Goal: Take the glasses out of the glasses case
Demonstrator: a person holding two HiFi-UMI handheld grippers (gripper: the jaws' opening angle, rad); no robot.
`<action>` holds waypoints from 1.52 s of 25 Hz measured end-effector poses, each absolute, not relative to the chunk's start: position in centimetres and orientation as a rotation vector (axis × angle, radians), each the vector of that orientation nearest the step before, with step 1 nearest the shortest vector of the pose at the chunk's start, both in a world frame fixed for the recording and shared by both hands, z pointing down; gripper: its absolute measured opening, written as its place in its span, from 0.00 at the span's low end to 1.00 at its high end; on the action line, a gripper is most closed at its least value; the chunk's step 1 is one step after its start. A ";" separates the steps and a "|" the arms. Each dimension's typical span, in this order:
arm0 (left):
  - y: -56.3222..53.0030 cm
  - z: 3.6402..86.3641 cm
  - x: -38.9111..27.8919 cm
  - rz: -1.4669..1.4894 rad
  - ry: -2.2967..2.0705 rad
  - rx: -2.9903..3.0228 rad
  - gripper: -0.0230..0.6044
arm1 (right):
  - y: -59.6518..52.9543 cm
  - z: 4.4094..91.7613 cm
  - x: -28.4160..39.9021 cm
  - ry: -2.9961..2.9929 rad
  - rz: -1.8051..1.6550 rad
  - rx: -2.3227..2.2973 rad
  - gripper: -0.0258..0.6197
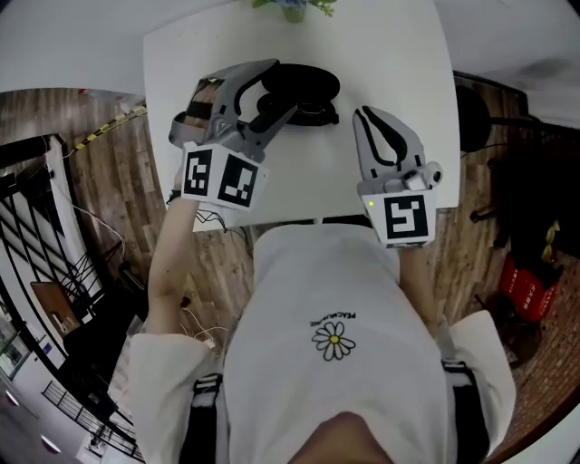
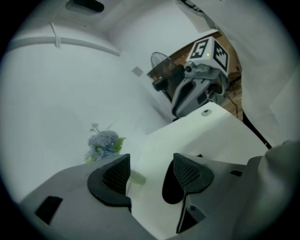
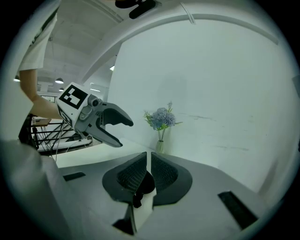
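The black glasses case (image 1: 313, 86) lies closed at the far middle of the white table (image 1: 399, 54). My left gripper (image 1: 283, 86) hovers over the case's left end with its jaws open. In the left gripper view a dark edge of the case (image 2: 169, 192) shows beside the right pad, and neither pad presses on it. My right gripper (image 1: 362, 116) hangs to the right of the case, apart from it. Its jaws stand almost together, with only a dark bit of the case (image 3: 140, 185) showing through the slit. No glasses are visible.
A small vase of blue flowers (image 1: 294, 7) stands at the table's far edge, just behind the case. A white wall rises behind the table. Wooden floor, a black metal rack (image 1: 27, 227) on the left and dark clutter (image 1: 526, 227) on the right surround the table.
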State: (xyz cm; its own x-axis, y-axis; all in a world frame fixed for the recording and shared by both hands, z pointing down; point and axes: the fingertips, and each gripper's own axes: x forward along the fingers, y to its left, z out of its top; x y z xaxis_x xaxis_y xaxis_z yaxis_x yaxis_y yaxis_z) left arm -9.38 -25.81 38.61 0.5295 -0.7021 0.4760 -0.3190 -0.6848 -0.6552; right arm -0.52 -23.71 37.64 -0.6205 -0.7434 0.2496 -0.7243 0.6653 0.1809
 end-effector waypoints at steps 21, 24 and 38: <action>-25.9 55.5 -7.6 -1.529 0.240 -2.209 0.58 | -23.0 40.8 2.1 -2.452 -0.073 1.158 0.06; -25.7 56.5 -7.6 -1.565 0.205 -2.176 0.58 | -23.0 40.9 2.6 -2.441 -0.065 1.170 0.06; -24.0 59.1 -8.1 -1.740 0.139 -2.166 0.20 | -23.6 41.7 2.6 -2.439 -0.042 1.150 0.06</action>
